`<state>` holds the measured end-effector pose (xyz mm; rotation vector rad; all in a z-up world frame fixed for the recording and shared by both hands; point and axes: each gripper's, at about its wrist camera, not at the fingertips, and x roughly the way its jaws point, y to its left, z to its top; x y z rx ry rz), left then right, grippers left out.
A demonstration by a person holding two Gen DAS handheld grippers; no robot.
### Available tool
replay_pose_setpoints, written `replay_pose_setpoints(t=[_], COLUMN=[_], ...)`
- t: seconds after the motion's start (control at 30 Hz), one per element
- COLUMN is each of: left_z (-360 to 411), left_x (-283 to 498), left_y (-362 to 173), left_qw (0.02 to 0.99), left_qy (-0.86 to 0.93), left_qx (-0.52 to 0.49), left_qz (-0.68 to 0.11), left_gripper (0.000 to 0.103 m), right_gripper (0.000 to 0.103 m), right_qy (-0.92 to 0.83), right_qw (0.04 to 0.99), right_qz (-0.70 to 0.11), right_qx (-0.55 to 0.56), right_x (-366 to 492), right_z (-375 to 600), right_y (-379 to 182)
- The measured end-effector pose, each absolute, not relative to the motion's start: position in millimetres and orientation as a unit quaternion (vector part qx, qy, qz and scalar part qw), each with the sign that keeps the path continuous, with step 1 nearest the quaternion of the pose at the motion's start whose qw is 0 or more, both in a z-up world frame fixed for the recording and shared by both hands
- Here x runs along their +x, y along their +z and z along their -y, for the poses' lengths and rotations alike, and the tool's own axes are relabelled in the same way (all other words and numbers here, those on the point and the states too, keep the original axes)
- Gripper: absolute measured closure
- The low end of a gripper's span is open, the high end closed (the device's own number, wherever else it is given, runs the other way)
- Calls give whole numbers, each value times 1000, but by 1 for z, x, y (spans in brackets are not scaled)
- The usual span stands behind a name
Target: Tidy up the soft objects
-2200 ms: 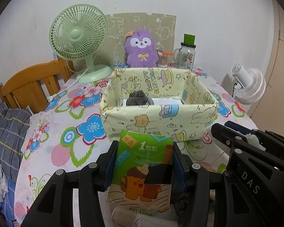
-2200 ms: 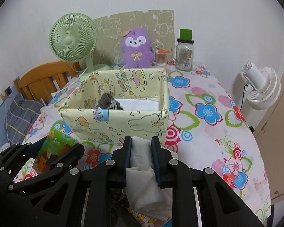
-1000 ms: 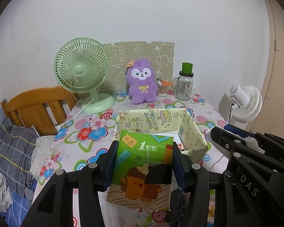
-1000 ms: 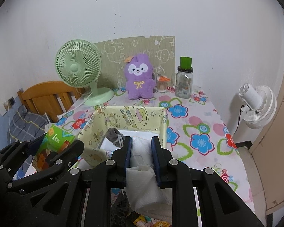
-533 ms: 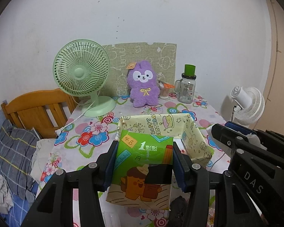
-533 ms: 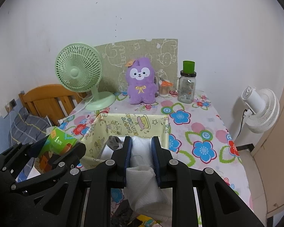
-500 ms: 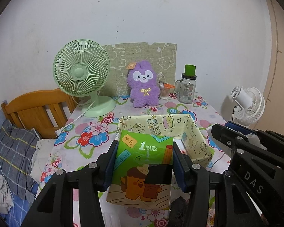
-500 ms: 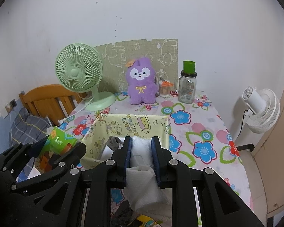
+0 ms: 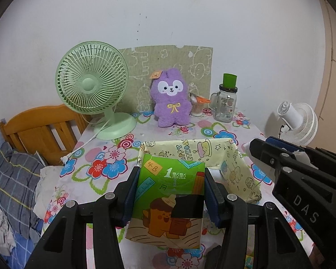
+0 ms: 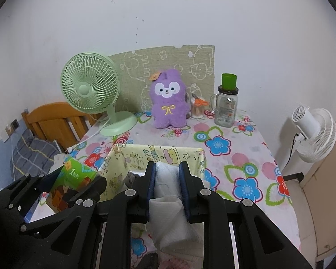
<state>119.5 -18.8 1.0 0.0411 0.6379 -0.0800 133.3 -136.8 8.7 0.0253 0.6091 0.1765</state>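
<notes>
From where I stand, both loads hang short of the fabric box [image 10: 159,157], which lies ahead at twelve o'clock. The left tool [image 9: 170,196] is clamped on a green tissue pack [image 9: 168,199], upright, long axis pointing at the box. The right tool [image 10: 168,189] pinches a white cloth roll [image 10: 168,204], and I judge it nearer the box's near rim.

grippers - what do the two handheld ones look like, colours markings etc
Both the left gripper and the right gripper are matte black angular plastic linkages with round silver pivot screws. Each has two straight fingers lined with dark blue pads on the inner faces. White "DAS" lettering shows on the side of the right gripper in the left wrist view. No cables, hands or sleeves are visible.
</notes>
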Motion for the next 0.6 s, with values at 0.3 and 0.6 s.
replay_pose_setpoints(t=[0.3,0.6], left_z=[19,19], left_x=[141,160], left_y=[-6,-15], left_qw=[944,939], left_qy=[-41,-42], left_qx=[19,21], left_qz=[-325,-341], left_gripper=[49,49], right_gripper=[79,79], right_qy=[89,90], right_qw=[948,944], right_qz=[-307,-318], right_qx=[11,12], right_x=[156,177], right_z=[133,130], right_y=[5,-3])
